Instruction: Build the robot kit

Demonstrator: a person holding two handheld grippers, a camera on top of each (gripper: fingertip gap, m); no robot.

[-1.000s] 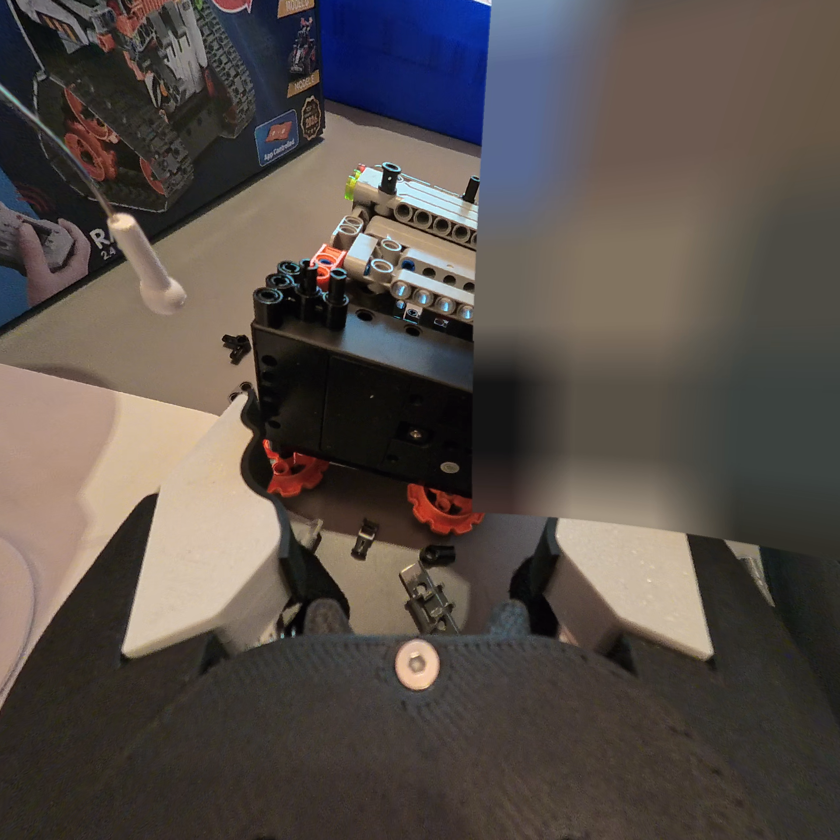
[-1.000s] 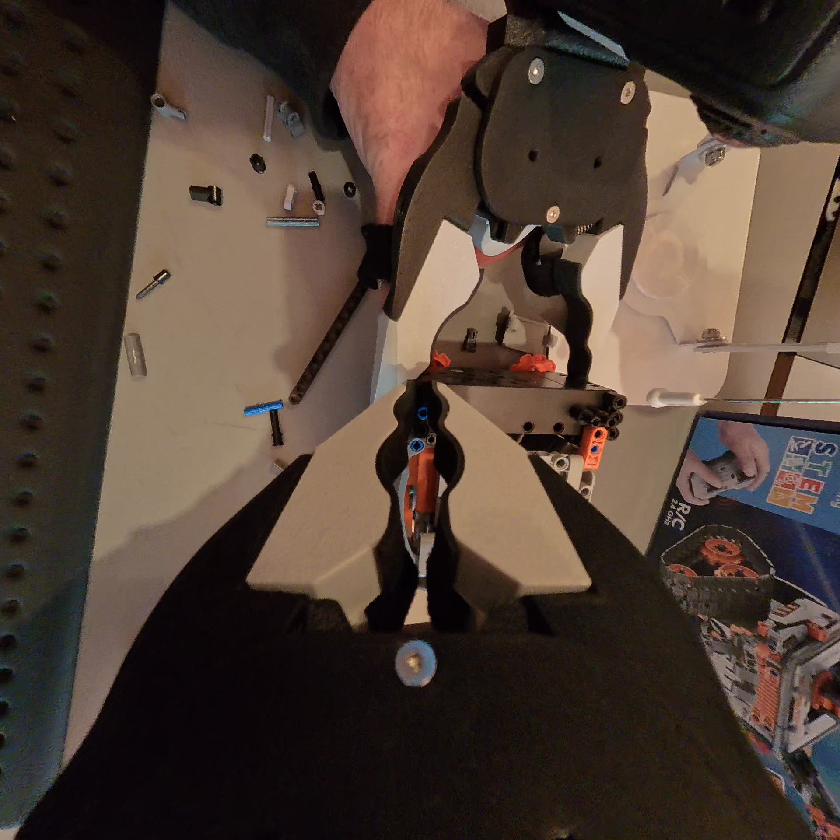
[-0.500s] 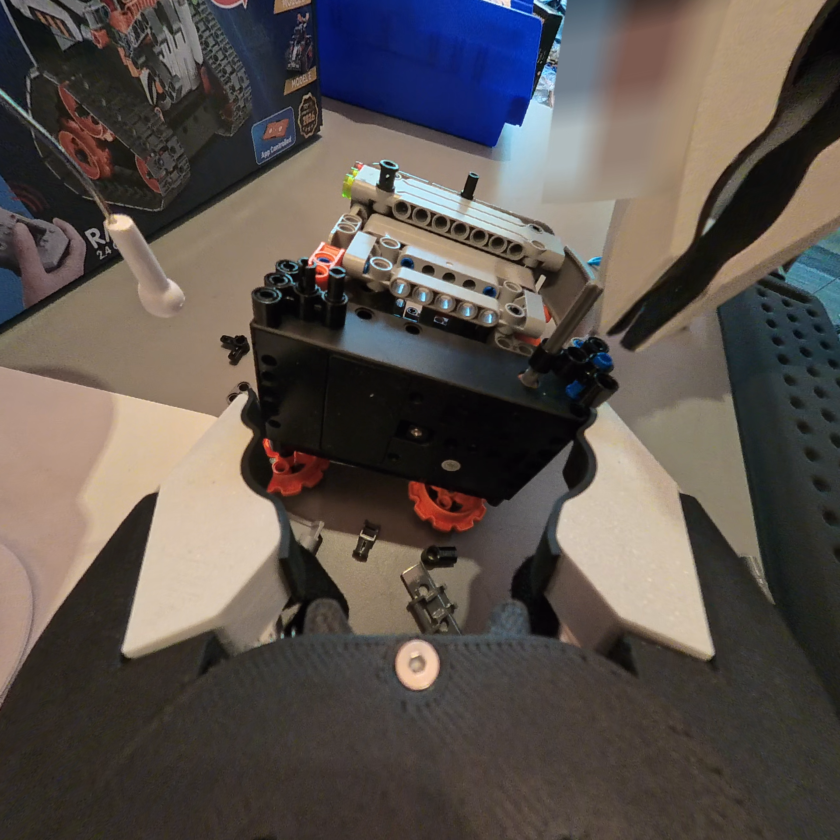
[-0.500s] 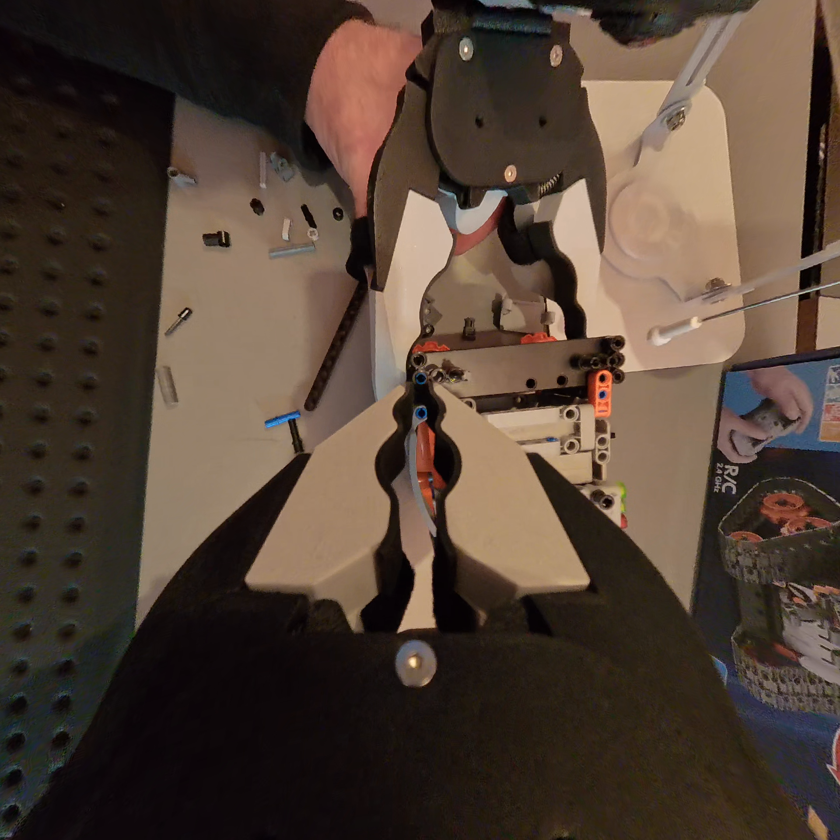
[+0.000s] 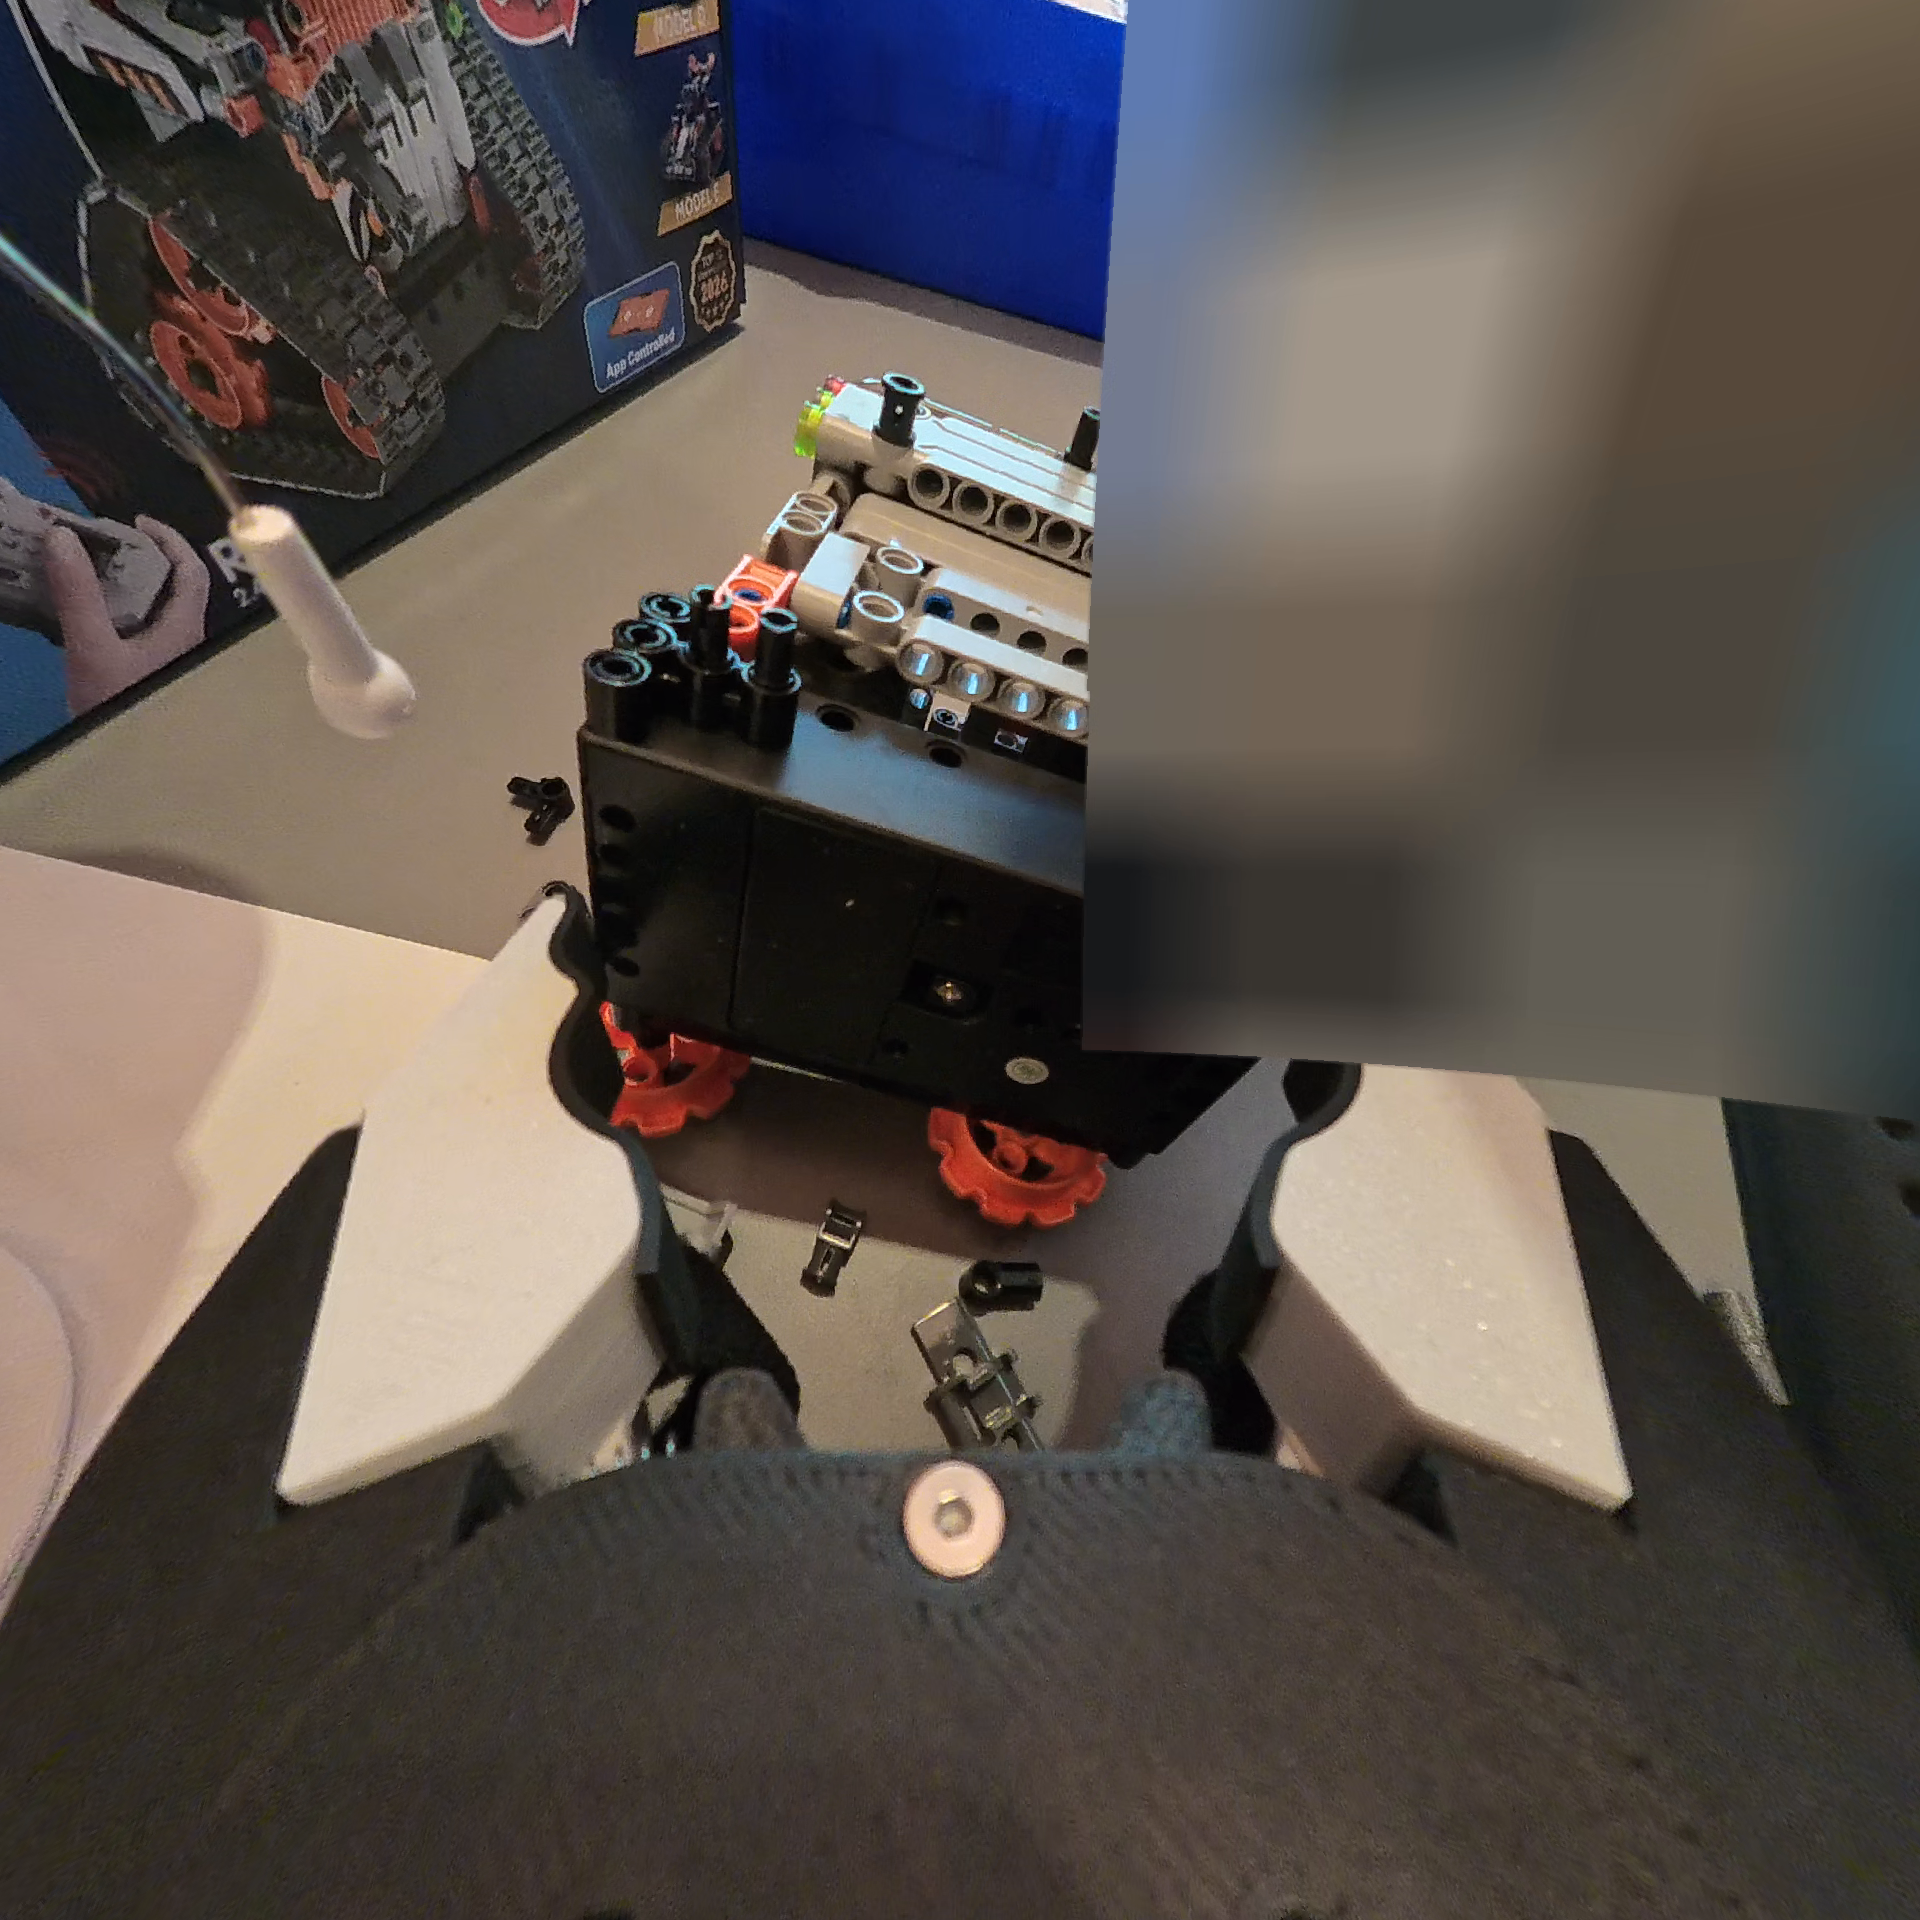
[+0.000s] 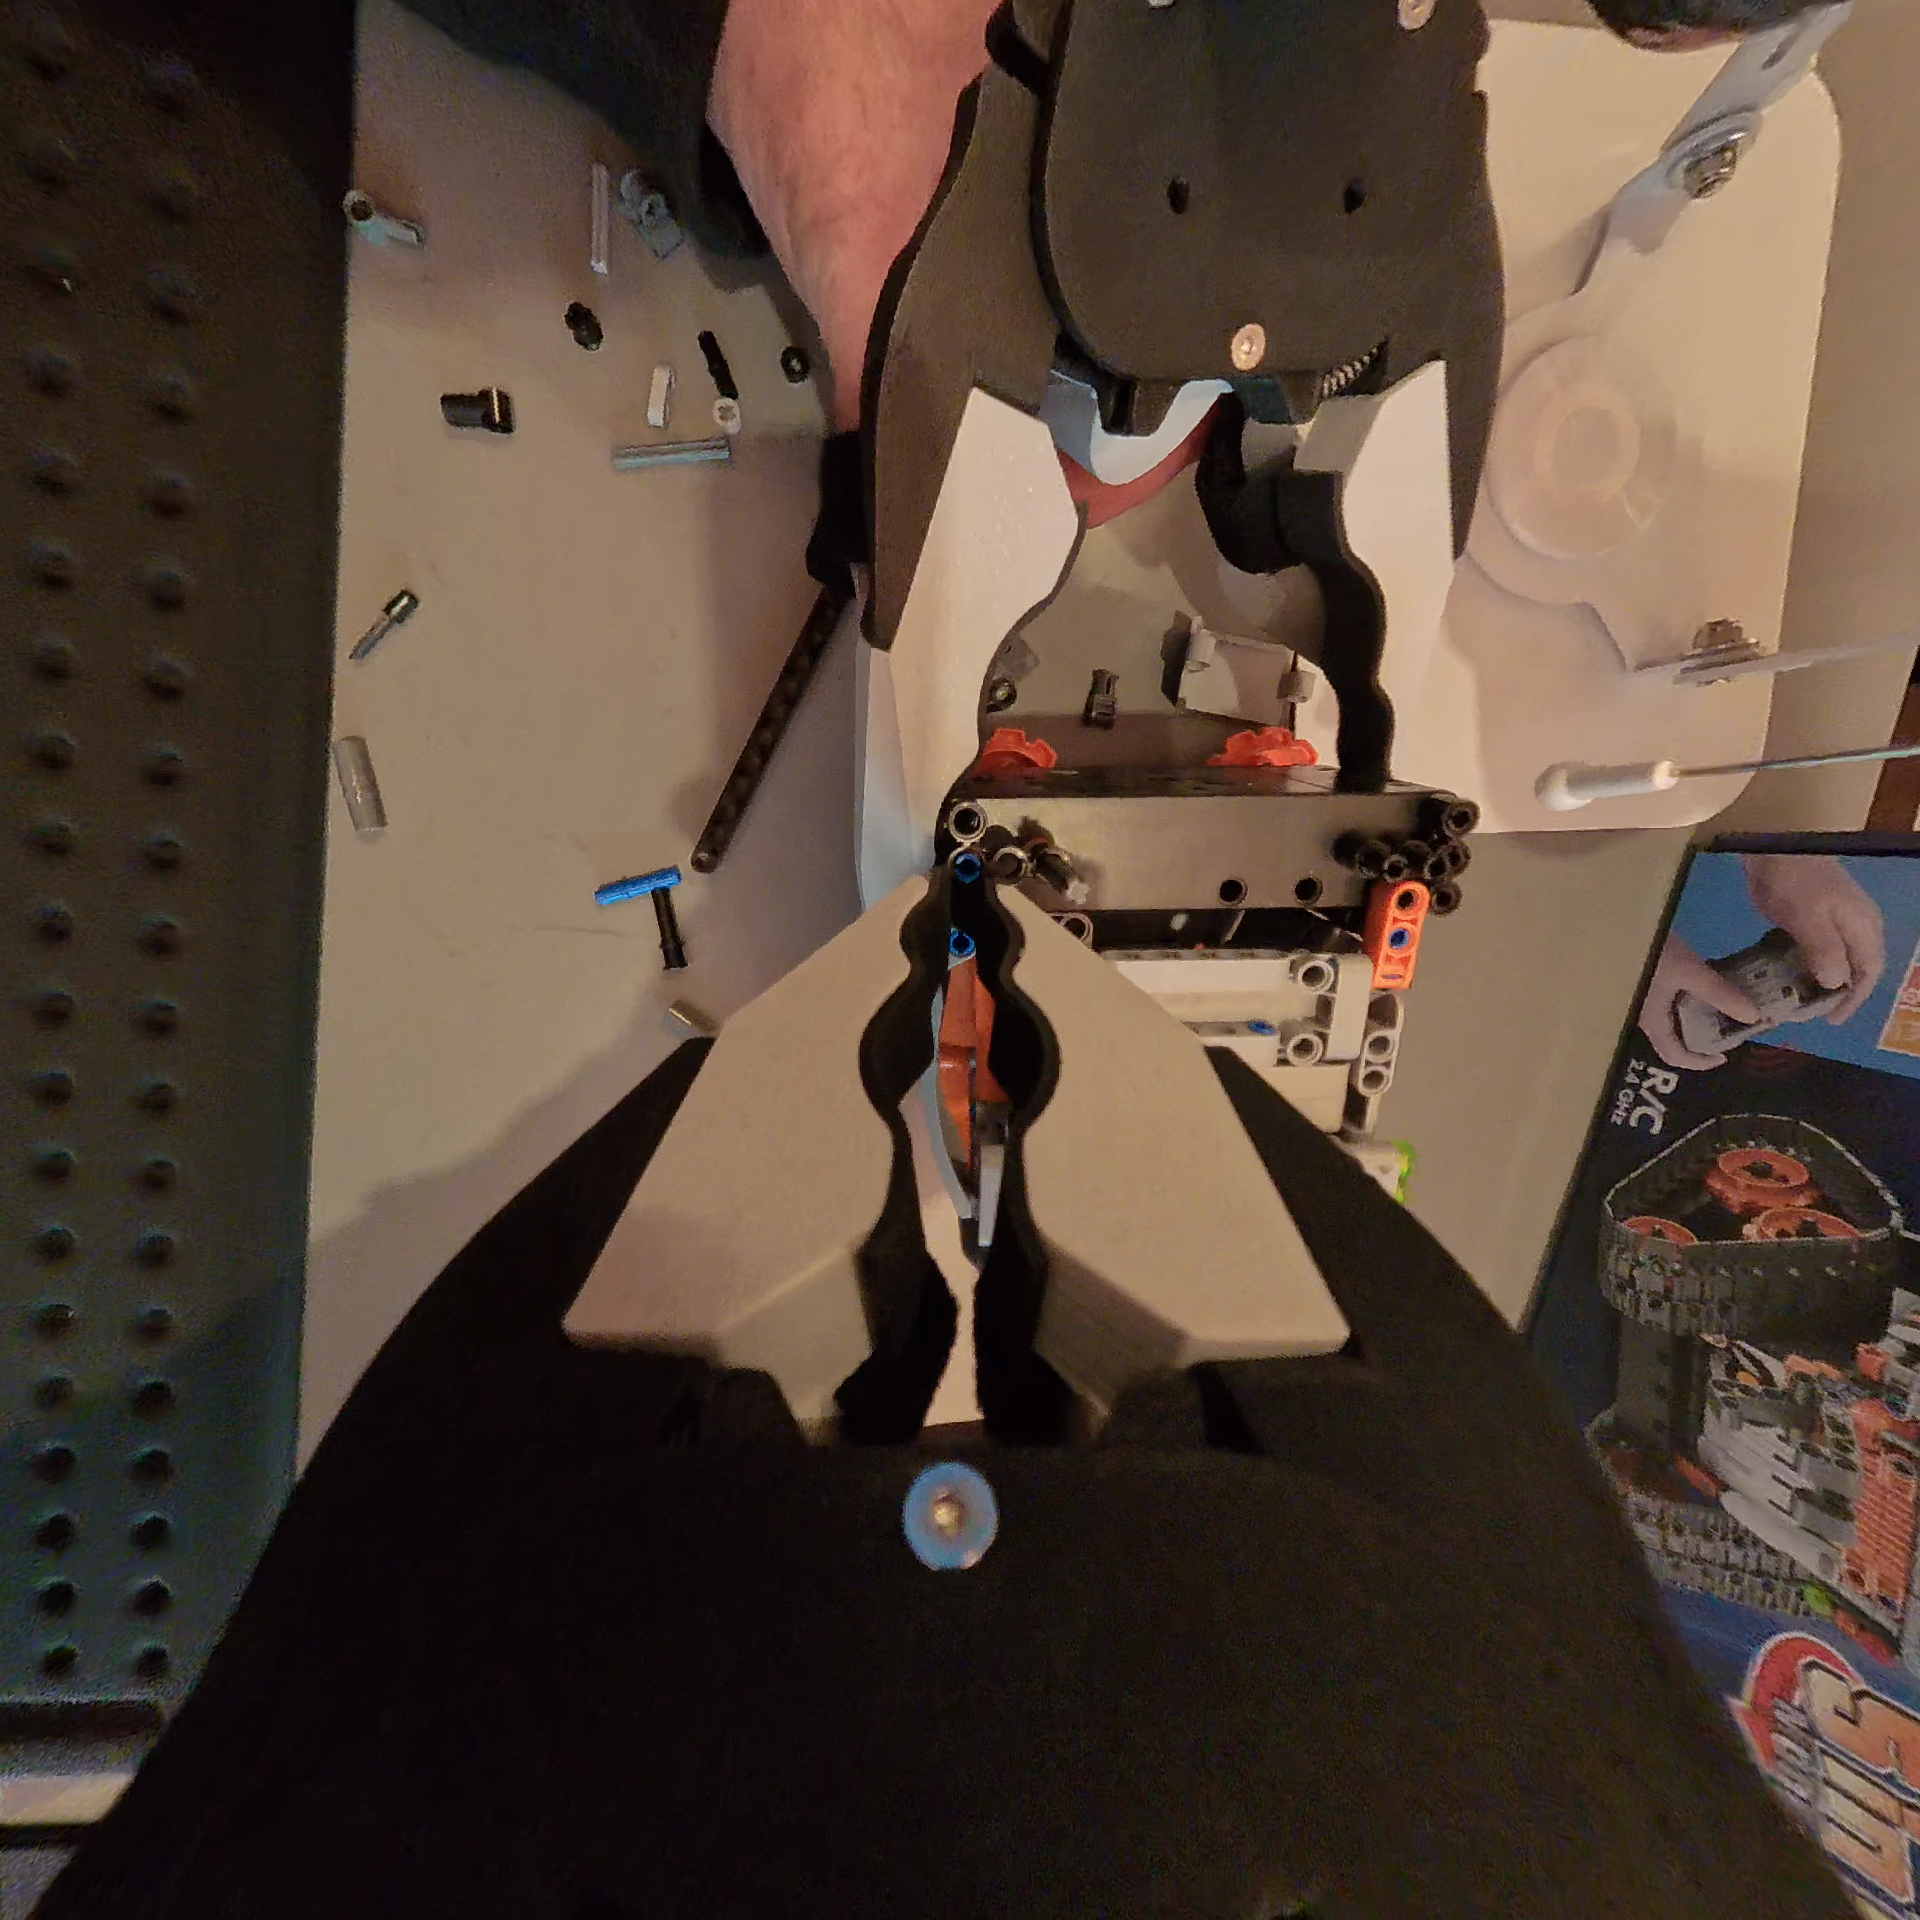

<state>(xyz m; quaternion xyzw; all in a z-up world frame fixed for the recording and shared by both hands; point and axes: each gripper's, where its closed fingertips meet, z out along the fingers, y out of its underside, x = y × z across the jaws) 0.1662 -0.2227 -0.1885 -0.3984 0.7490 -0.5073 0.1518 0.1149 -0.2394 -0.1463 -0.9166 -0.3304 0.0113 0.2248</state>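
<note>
A building-brick model (image 5: 831,914) has a black box body, grey beams (image 5: 987,499) on top and orange gears (image 5: 1013,1174) beneath. My left gripper (image 5: 935,997) is shut on the black body, one finger on each side, and holds it on the table. It also shows in the right wrist view (image 6: 1169,779), with the model (image 6: 1195,862). My right gripper (image 6: 961,894) is shut and hovers over the model's corner, where black pins with blue ends (image 6: 966,868) sit. I see nothing held between its pads. A blurred patch hides the model's right side in the left wrist view.
A toy box picturing a tracked vehicle (image 5: 312,260) stands at the left, a blue bin (image 5: 914,135) behind. A white-tipped wire (image 5: 322,623) hangs near the model. Loose small parts (image 6: 665,447), a blue axle (image 6: 636,888) and a long black beam (image 6: 774,727) lie on the table. A dark perforated surface (image 6: 156,831) borders it.
My right gripper, still shut, has drawn back along the model, so its tips now sit at the corner pins. My left gripper keeps its hold and has not moved.
</note>
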